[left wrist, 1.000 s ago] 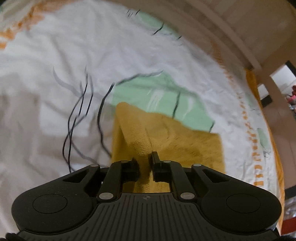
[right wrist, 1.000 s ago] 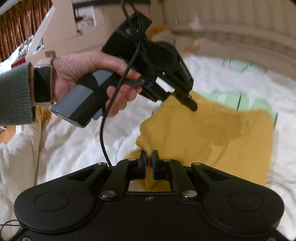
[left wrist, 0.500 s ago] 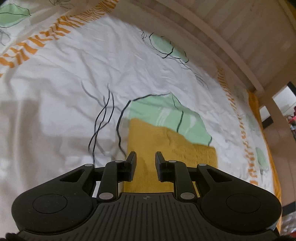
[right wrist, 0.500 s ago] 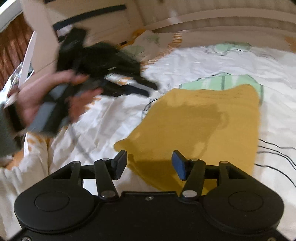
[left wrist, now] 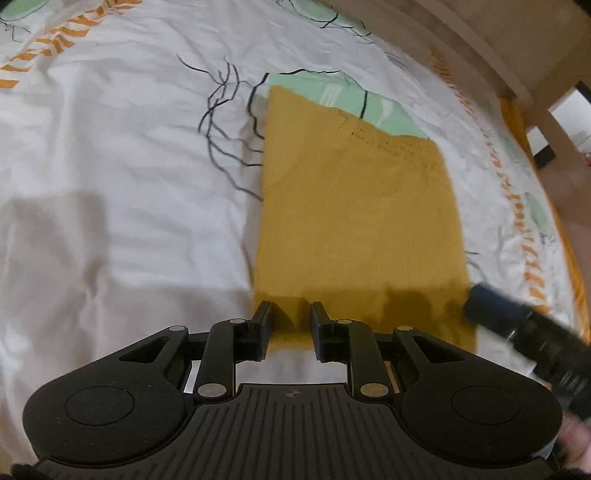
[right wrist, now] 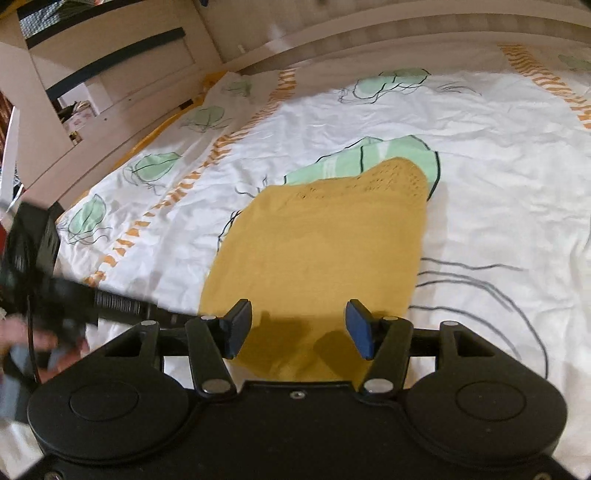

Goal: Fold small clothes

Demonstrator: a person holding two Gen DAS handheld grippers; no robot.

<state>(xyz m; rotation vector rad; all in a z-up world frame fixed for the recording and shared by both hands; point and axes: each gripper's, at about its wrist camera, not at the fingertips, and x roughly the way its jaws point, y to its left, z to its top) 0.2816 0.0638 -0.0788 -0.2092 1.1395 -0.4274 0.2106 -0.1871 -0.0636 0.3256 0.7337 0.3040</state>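
A mustard-yellow knitted garment (left wrist: 358,221) lies flat and folded into a rectangle on the white bedsheet (left wrist: 110,166). It also shows in the right wrist view (right wrist: 317,254). My left gripper (left wrist: 291,314) is open and empty, just above the garment's near edge. My right gripper (right wrist: 297,314) is wide open and empty over the near edge too. The right gripper's blurred tip (left wrist: 495,302) shows at the right of the left wrist view. The left gripper (right wrist: 110,302) appears blurred at the left of the right wrist view.
The sheet has green leaf prints (right wrist: 399,155), black line drawings and orange striped bands (right wrist: 192,177). A wooden bed frame (right wrist: 369,33) runs along the far side. Pale furniture (right wrist: 92,74) stands beyond the bed at the left.
Both grippers opened and let go of the yellow garment, which now lies flat on the sheet. Both grippers drew back toward its near edge.
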